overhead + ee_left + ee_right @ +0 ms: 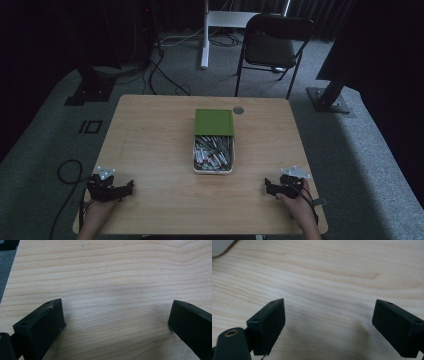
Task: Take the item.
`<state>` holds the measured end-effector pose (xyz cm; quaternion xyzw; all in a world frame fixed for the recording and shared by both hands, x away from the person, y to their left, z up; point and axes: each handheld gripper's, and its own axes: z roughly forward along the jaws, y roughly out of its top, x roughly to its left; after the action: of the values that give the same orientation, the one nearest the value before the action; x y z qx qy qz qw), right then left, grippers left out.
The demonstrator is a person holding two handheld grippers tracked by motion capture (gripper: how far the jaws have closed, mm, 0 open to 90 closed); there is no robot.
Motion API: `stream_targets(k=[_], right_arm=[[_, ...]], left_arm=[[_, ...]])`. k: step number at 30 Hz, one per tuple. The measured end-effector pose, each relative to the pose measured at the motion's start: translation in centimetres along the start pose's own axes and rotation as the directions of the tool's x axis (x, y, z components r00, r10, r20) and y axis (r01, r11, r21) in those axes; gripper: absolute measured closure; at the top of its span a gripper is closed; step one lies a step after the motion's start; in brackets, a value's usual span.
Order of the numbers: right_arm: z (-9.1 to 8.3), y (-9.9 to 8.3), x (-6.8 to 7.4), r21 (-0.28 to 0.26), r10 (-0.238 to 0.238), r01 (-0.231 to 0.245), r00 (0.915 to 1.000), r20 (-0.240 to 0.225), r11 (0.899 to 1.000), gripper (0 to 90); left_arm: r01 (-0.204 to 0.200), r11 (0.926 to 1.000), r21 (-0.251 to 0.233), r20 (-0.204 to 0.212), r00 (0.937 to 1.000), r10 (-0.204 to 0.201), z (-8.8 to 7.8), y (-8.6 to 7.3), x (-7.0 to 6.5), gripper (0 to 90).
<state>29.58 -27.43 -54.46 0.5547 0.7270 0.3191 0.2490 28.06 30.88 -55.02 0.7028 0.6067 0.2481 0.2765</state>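
From the high view, my left gripper (124,189) sits at about eight o'clock on the worktop (150,145), jaws spread wide with nothing between them; the left gripper view confirms it (116,315) — bare wood grain in the gap. Moving across to the centre, the white box (213,154) stands roughly mid-worktop, a touch toward twelve o'clock, well apart from both grippers. Its green lid (214,122) is slid toward the far end, so the near half lies open and shows a packed jumble of pens (213,152), or pen-like sticks; I cannot make out more. Just past the lid, at one o'clock, sits a small round grey disc (238,110). On to four o'clock: my right gripper (268,186) is also wide open and empty, as the right gripper view shows (329,315).

I judge the pens light, stiff and smooth — likely to roll or slip, and tangled enough that pulling one may drag its neighbours. I would pinch a single one across its barrel near the middle. The box looks thin-walled and light, so it may skid.
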Motion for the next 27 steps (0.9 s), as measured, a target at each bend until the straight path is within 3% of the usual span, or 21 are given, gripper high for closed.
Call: stream_targets(k=[14,27], right_arm=[[-0.9,3.6,1.7,-0.077,-0.04,0.036,0.9983,-0.043,0.996,13.5],[-1.6,6.3,3.5,-0.127,-0.086,0.073,0.9909,-0.103,0.989,14.2]], left_arm=[[0.0,1.0,0.0,0.0,1.0,0.0,0.0,0.0,0.0,1.3],[0.002,1.0,-0.001,0.0,1.0,-0.002,0.0,0.0,0.0,1.3]])
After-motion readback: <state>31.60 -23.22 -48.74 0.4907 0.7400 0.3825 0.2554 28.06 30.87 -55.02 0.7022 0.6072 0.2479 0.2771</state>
